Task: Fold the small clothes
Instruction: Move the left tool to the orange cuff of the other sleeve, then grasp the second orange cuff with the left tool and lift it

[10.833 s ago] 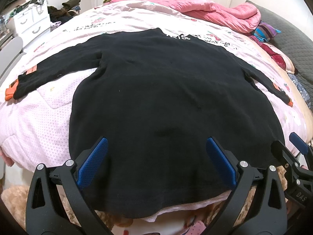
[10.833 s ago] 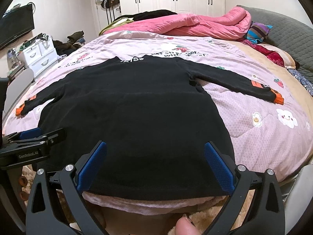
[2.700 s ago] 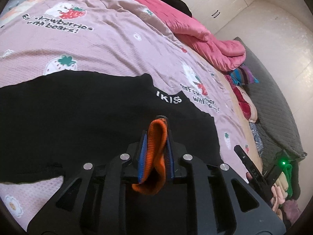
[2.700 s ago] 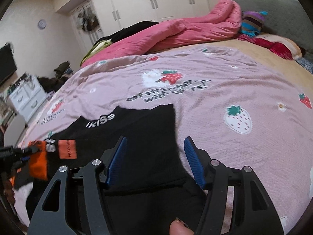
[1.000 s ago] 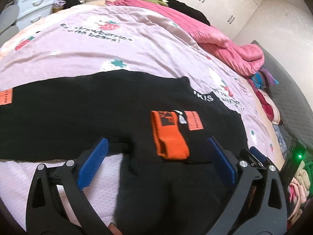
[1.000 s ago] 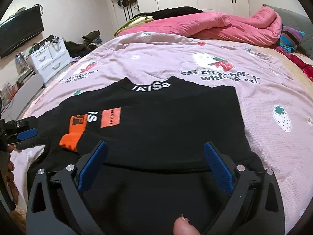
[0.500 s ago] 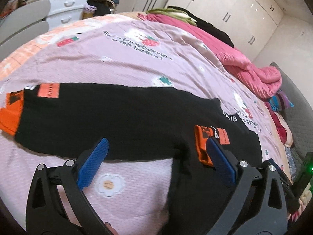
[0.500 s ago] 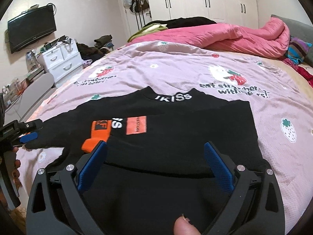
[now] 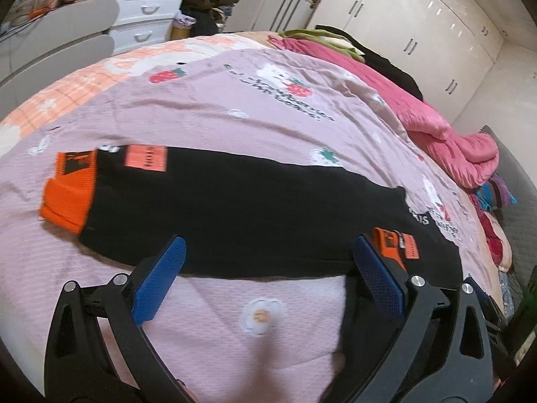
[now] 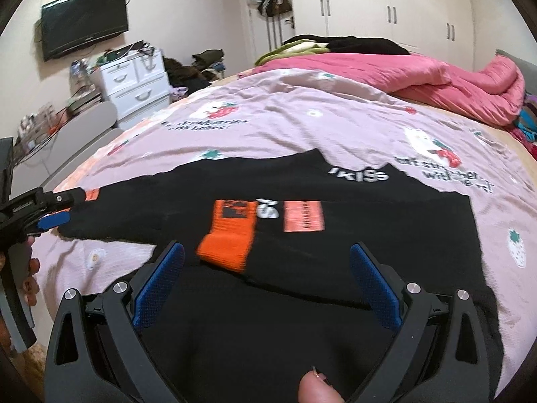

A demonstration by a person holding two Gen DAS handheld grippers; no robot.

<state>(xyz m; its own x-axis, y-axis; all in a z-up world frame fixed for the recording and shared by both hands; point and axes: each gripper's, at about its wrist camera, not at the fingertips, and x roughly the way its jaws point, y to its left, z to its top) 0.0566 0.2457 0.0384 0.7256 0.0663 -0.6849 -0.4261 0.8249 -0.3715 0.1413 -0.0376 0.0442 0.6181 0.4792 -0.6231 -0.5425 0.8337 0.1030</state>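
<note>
A black sweater [image 10: 335,268] with orange cuffs lies flat on the pink bedspread [image 10: 302,117]. One sleeve is folded across the chest, its orange cuff [image 10: 231,238] near the white collar lettering [image 10: 359,174]. The other sleeve [image 9: 235,201] stretches out to the left, ending in an orange cuff [image 9: 68,198]. My left gripper [image 9: 268,278] hangs open over this sleeve's lower edge, holding nothing. My right gripper [image 10: 266,282] is open above the sweater's body, just short of the folded cuff. The left gripper [image 10: 50,211] also shows at the left edge of the right wrist view.
A rumpled pink quilt [image 10: 436,80] and dark clothes are heaped at the bed's far side. White drawers [image 10: 134,87] and a wall television [image 10: 84,20] stand left of the bed. White wardrobes [image 10: 386,10] line the back wall. A thumb tip [image 10: 315,386] shows at the bottom edge.
My left gripper let go of the folded sleeve's cuff and has swung left along the outstretched sleeve, whose orange cuff is now in view. My right gripper has drawn back slightly, still open.
</note>
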